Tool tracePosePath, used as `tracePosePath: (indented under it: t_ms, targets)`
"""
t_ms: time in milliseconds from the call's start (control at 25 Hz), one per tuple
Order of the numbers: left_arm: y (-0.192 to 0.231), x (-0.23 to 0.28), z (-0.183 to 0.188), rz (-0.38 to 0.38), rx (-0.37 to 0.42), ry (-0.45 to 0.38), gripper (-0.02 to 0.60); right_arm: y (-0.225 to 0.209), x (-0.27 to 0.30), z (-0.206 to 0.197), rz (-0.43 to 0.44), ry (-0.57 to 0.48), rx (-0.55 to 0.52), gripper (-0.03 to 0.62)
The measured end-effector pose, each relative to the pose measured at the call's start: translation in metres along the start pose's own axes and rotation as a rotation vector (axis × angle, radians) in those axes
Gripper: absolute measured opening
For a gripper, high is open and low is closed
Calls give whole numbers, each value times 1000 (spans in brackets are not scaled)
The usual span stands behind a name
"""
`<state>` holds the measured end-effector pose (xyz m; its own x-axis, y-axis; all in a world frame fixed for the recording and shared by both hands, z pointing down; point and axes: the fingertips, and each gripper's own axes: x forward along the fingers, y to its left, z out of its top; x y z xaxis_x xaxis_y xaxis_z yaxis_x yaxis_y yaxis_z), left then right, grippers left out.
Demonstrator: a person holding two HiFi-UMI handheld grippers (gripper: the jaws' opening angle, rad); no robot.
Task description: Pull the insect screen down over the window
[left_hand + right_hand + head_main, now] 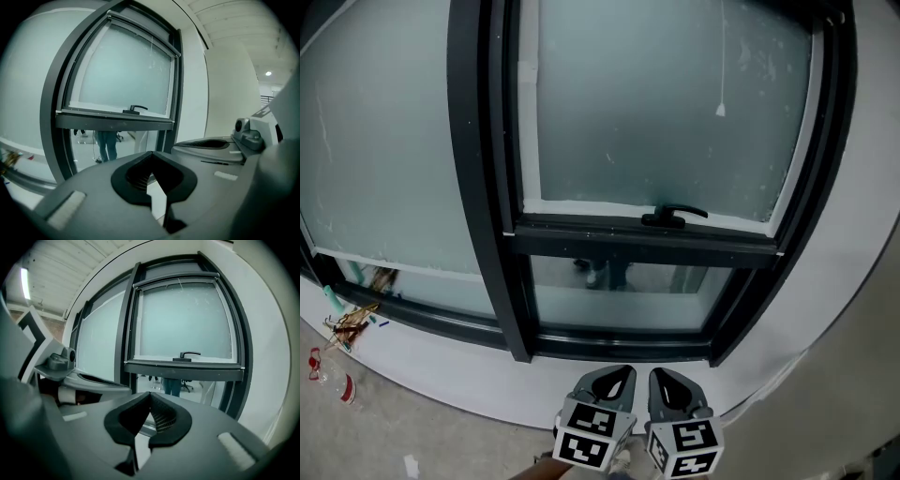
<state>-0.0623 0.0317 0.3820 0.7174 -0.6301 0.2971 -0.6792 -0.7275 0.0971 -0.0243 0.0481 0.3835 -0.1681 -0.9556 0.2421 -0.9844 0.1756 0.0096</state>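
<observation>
The left tool (612, 382) and right tool (675, 384) sit side by side at the near edge, both with jaws pressed together and empty. A bare white sill (441, 366) separates them from the dark window frame (478, 187). The insect screen (176, 280) is rolled up along the frame's top edge. Its cord (720, 94) hangs far above the handle (675, 216).

No word, brand, number or sign can be read in any view. The only printed marks are the black-and-white square markers (586, 448) on the cubes of the left gripper (617, 377) and the right gripper (667, 380) (coded patterns, with no letters or digits among them).
</observation>
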Motion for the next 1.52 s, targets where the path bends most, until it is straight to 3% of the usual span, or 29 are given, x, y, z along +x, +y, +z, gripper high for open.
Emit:
tracePosePath:
  t_ms: [240,480,1080,1400,1520]
  targets:
    - [18,46,27,7,34,-24,14,-34,44,25,45,-59,29,-6]
    - [52,108,76,30,59,-71,14,-83,101,72,40,-130,-23,-5]
    - [95,238,240,18,152,-213,15,-235,198,248,30,-376,-140,-5]
    - [119,264,318,77,183,-281,17,-257,223,341,109,-476,-227,2]
    - [130,263,343,103,209,-305,17,-254,228,375,165,-513,-230,36]
